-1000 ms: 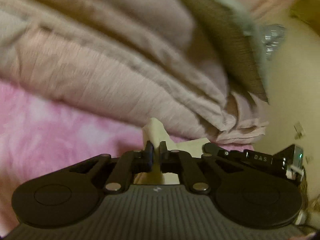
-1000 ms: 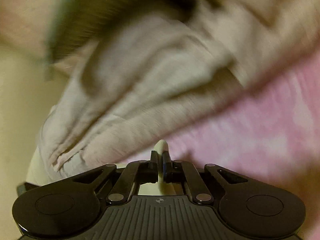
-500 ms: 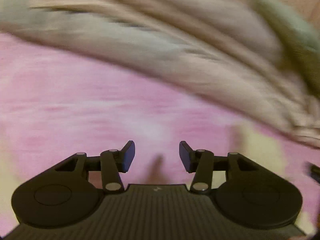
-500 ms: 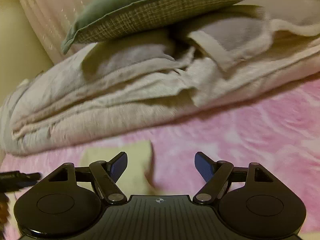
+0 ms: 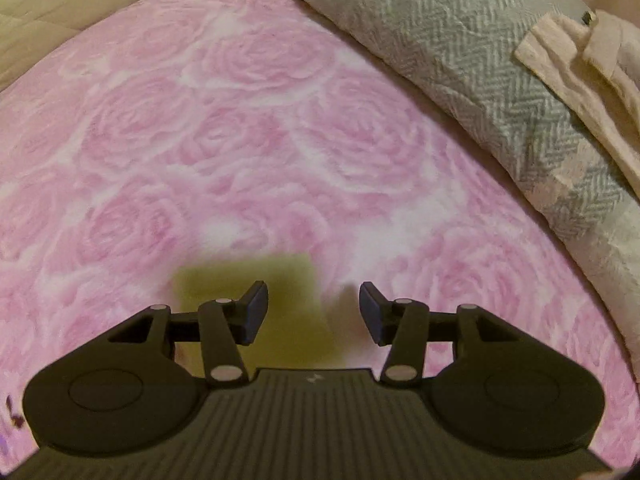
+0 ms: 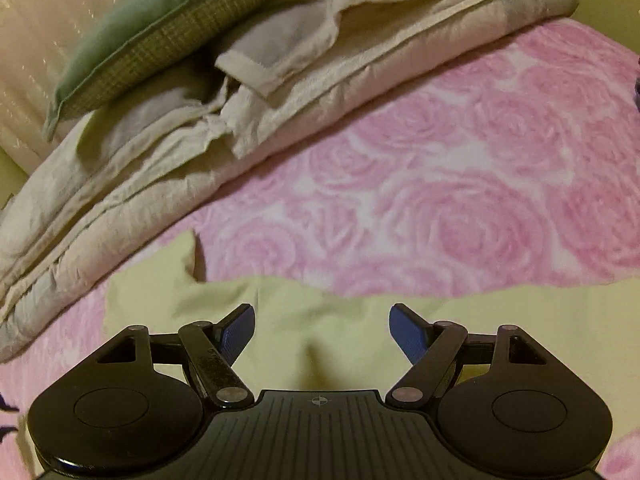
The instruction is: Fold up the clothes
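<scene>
A pale yellow-green garment (image 6: 304,320) lies flat on the pink rose-patterned bedspread (image 6: 460,208), directly beneath and just ahead of the right tongs (image 6: 322,330), whose blue-padded fingers (image 6: 408,336) stand spread wide with nothing between them; the cloth reaches past both sides of those tongs, its far edge wavy and one corner (image 6: 188,248) lifted a little at the forward left. In the left wrist view the left tongs (image 5: 313,312) are likewise wide open and empty, and a small, squarish patch of the same garment (image 5: 288,304) shows under and just ahead of the left finger (image 5: 256,312), with straight edges that suggest a doubled layer, though blur and shadow leave this uncertain. Beyond the tongs, at the far edge of the bedspread, a folded beige quilt (image 6: 280,92) carries a green cushion (image 6: 160,36), and a grey herringbone blanket (image 5: 472,68) runs forward right of the left tongs; these appear to be bedding, not the work piece. Progress, as judged: the garment rests released and spread, which fits either a piece laid out between folds or one set down after a fold; how many folds it holds cannot be told, and no stack of finished clothes is in view
</scene>
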The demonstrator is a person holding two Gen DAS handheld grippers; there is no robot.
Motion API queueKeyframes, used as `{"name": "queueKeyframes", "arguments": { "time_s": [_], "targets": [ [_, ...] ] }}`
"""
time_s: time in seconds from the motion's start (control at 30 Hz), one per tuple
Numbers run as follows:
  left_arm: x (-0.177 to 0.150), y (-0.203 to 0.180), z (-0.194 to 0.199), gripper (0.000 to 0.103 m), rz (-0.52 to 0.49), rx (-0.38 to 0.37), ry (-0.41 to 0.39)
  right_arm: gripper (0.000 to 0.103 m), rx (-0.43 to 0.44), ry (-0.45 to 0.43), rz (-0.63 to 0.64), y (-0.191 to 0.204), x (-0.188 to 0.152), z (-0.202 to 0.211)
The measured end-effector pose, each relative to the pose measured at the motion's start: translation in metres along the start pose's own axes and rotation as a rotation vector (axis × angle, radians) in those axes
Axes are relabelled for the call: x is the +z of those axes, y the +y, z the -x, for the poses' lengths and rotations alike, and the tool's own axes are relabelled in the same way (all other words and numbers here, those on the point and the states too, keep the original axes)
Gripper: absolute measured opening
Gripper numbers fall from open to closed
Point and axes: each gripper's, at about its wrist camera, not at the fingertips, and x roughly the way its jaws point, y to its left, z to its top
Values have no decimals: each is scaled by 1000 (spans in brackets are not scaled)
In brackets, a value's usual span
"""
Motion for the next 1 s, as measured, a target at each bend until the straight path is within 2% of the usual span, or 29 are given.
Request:
{"name": "queueKeyframes", "arguments": {
  "time_s": [0.07,0.13,0.17,0.2,0.23,0.57,0.63,0.7,0.8,0.9,1.0],
  "targets": [
    [-1,-6,-8,41,-63,20,27,77,2,6,20,7,-5,0],
    [-5,-11,-14,28,-136,58,51,77,3,10,39,13,-10,-1],
    [-6,-14,-17,11,-173,77,63,77,6,11,41,16,-12,-1],
    [-6,-11,-13,1,-166,60,58,77,9,12,43,18,-13,-1],
    [-5,-7,-8,1,-155,40,52,77,14,11,44,20,-14,-1],
    [-76,144,180,1,238,-502,-452,77,26,15,27,20,-23,17],
    [-109,181,196,1,273,-470,-464,77,28,24,12,18,-27,19],
    [-141,210,188,2,271,-388,-407,77,34,38,-1,15,-34,20],
    [-196,245,145,7,269,-164,-230,77,30,68,-12,12,-47,19],
    [-242,266,115,6,309,-3,-91,77,13,105,-5,12,-58,22],
    [-251,271,128,8,310,4,-113,77,-2,127,20,14,-62,26]
  ]
}}
